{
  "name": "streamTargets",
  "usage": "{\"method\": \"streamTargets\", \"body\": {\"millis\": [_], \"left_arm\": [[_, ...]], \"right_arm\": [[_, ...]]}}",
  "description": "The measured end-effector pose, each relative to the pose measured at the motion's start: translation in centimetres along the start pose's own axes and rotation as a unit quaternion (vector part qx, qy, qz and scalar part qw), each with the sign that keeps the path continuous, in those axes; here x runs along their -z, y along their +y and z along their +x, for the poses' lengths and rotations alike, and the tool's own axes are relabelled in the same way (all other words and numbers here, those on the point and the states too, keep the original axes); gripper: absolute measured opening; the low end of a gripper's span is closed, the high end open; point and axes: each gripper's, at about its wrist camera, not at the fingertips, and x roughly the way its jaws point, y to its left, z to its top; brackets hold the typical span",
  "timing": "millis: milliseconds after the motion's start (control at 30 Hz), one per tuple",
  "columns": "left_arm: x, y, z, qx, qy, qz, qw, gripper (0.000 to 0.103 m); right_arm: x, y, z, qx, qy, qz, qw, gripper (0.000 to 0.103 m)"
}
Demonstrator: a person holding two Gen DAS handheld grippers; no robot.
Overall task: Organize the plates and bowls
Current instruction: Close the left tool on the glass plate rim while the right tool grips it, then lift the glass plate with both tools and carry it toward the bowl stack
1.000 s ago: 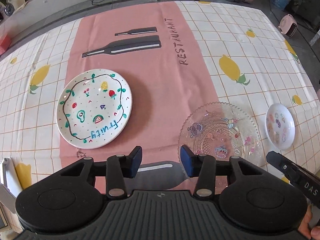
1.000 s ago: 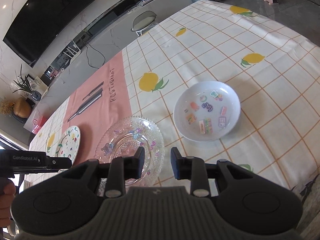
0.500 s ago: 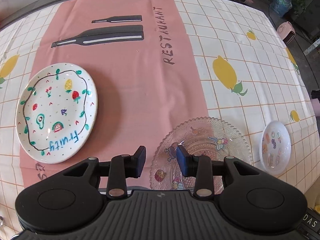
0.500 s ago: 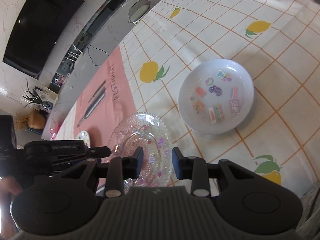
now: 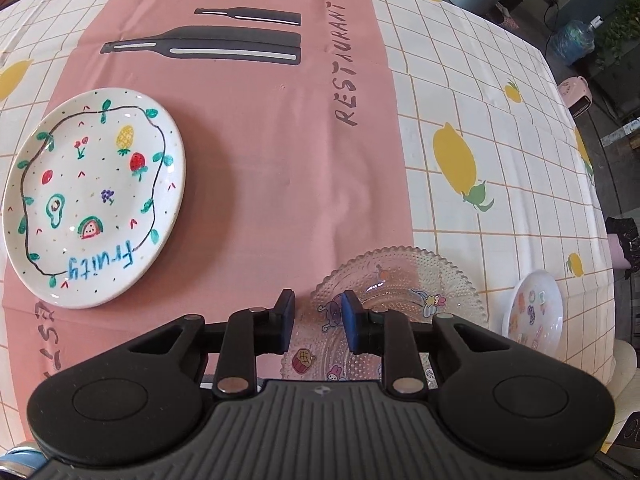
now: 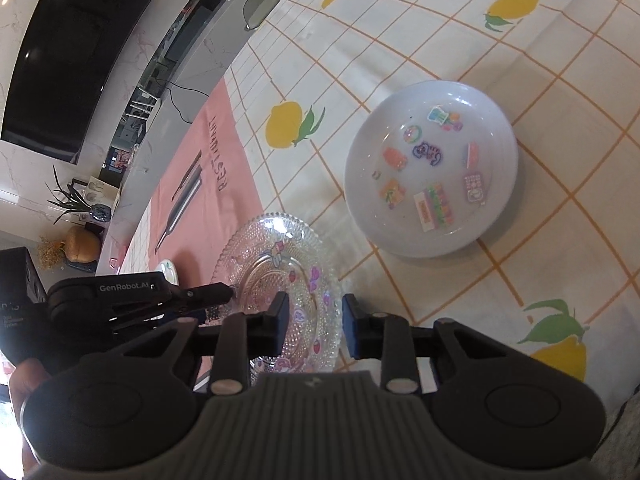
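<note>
Left wrist view, nearest: left gripper (image 5: 318, 320) pointing steeply down, jaws just closing to a narrow gap over the left rim of the clear glass plate (image 5: 404, 304); unclear whether the blue pads press on the rim. Just past it, lying flat across the seam between the pink runner (image 5: 260, 140) and the checked lemon tablecloth (image 5: 480, 120), that same glass plate with beaded edge and cartoon stickers. Off to the left on the runner, well apart, a white painted plate (image 5: 96, 196) lettered "Fruity". At the right edge, a small white sticker bowl (image 5: 534, 310). Farther up the runner, two printed bottle shapes and the word RESTAURANT. Right wrist view, nearest: right gripper (image 6: 315, 326) angled down, jaws narrowed, astride the near right rim of the glass plate (image 6: 280, 264); contact impossible to confirm. At the plate's left edge, the left gripper (image 6: 216, 294) with its tip at the rim, a hand (image 6: 24, 384) behind it. Beyond, to the right, the white sticker bowl (image 6: 432, 168) on the tablecloth (image 6: 440, 40). Farthest, a dark wall screen (image 6: 68, 60).
</note>
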Motion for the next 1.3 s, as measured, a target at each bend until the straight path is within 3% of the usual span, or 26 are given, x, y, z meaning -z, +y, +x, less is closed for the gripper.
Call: {"method": "streamTargets", "body": {"millis": [267, 533, 1000, 1133, 1300], "left_arm": [[0.3, -0.3, -1.1, -0.018, 0.007, 0.018, 0.9996, 0.025], [0.9, 0.6, -3.4, 0.006, 0.018, 0.004, 0.9998, 0.025], [2.6, 0.6, -4.8, 0.010, 0.049, 0.059, 0.9970, 0.025], [2.8, 0.9, -4.8, 0.013, 0.058, 0.059, 0.9964, 0.025], [3.0, 1.3, -4.8, 0.011, 0.067, 0.065, 0.9955, 0.026]], "right_arm": [[0.1, -0.4, -1.0, -0.019, -0.009, 0.013, 1.000, 0.023], [1.0, -0.2, -2.5, -0.043, -0.004, 0.009, 0.999, 0.023], [3.6, 1.1, -5.2, -0.040, 0.006, -0.040, 0.998, 0.023], [4.2, 2.1, -5.8, -0.020, -0.006, -0.072, 0.997, 0.023], [4.7, 2.2, -5.7, -0.022, 0.010, -0.082, 0.996, 0.023]]}}
